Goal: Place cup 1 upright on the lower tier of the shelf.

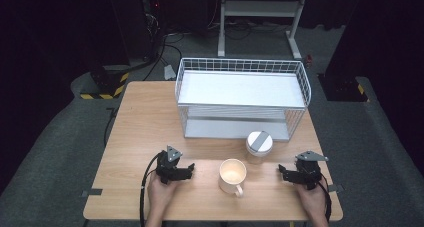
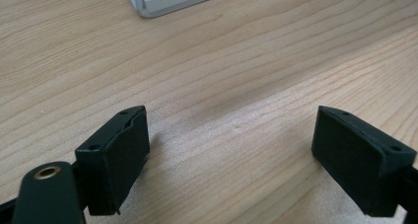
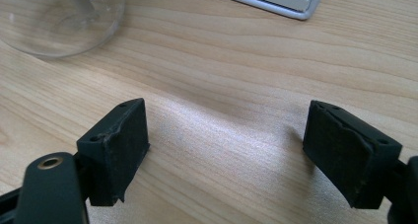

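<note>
Mug [image 1: 232, 175], cream, glossy and round with its handle toward the near edge, is standing empty near the bench's [image 1: 140, 127] near edge, between both grippers. Lidded clear jar [image 1: 259, 147] is sitting just behind it. White wire rack [image 1: 242, 97] is occupying the far edge. Left gripper [image 1: 184, 171] and right gripper [image 1: 284, 173] are resting with jaws spread, pinching nothing.
</note>
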The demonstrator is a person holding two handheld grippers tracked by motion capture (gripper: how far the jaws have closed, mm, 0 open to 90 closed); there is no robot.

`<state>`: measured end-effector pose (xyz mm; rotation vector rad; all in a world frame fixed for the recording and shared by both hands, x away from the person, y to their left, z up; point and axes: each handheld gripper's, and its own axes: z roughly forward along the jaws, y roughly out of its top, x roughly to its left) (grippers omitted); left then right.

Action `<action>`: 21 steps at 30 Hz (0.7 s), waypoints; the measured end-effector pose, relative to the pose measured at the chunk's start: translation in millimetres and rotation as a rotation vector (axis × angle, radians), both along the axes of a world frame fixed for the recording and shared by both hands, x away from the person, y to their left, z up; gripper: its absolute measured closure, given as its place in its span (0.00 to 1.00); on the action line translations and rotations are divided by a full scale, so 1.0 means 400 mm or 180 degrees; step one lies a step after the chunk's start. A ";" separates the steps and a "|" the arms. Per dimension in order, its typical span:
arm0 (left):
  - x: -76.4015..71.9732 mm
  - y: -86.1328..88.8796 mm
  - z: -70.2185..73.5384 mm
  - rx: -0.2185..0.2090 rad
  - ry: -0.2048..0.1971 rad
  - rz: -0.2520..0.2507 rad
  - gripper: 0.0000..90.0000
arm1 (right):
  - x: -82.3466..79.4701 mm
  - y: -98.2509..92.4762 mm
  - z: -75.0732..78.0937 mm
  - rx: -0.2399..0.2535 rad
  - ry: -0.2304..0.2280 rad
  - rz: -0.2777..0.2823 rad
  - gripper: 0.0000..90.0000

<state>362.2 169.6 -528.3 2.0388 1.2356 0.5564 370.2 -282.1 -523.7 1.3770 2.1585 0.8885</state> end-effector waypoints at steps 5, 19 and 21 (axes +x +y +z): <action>0.000 0.000 0.000 0.0001 0.0003 -0.0002 0.17 | 0.000 0.000 0.000 0.0001 -0.0001 -0.0001 0.19; 0.000 0.001 0.001 0.0001 0.0017 0.0017 0.17 | 0.000 -0.001 0.000 0.0006 0.0006 0.0010 0.18; 0.000 0.001 0.001 0.0004 0.0020 0.0020 0.17 | -0.001 -0.001 0.000 0.0003 0.0020 0.0036 0.16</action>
